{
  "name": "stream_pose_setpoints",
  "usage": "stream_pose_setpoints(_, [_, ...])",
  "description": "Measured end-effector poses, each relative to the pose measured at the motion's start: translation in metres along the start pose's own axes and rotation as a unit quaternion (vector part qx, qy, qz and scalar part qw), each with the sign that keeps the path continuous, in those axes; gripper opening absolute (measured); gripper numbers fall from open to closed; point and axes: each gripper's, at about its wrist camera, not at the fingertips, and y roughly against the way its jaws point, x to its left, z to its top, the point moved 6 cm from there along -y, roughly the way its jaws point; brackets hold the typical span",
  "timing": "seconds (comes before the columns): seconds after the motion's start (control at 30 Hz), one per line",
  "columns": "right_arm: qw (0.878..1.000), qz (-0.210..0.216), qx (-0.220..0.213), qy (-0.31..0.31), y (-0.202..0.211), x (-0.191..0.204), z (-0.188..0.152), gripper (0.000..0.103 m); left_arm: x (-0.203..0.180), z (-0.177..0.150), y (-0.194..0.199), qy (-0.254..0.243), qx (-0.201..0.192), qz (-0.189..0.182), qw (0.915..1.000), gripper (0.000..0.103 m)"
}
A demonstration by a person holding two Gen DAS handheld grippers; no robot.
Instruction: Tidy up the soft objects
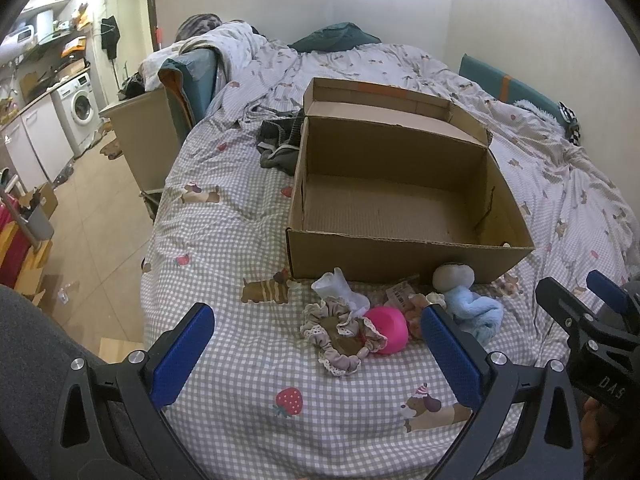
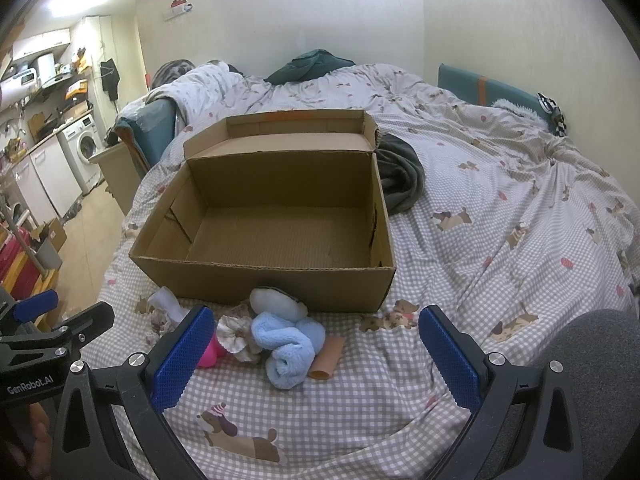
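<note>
Left wrist view: left gripper (image 1: pixel 316 344) fingers spread apart, holding nothing, above the bed (image 1: pixel 224 216). Soft objects lie bunched just before the open cardboard box (image 1: pixel 400 256): scrunchie (image 1: pixel 340 332), pink ball (image 1: pixel 388 330), white sock (image 1: pixel 340 290), blue towel (image 1: pixel 476 308). Right gripper (image 2: pixel 316 344) fingers likewise apart, holding nothing.

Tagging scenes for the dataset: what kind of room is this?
Likely a studio flat: a bed with a gingham sheet, and a washing machine under a kitchen counter in the same room.
</note>
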Motion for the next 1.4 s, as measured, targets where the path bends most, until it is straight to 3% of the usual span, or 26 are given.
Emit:
stream_pose_setpoints(1.27, [1.0, 0.0, 0.002, 0.0, 0.0, 0.001, 0.0, 0.103, 0.002, 0.0, -0.001, 0.001, 0.003, 0.001, 1.0, 0.103])
stream_pose_setpoints(1.4, [0.999, 0.025, 0.03, -0.016, 0.0, -0.002, 0.005, 0.103, 0.016, 0.011, -0.001, 0.028, 0.022, 0.003, 0.9994, 0.103])
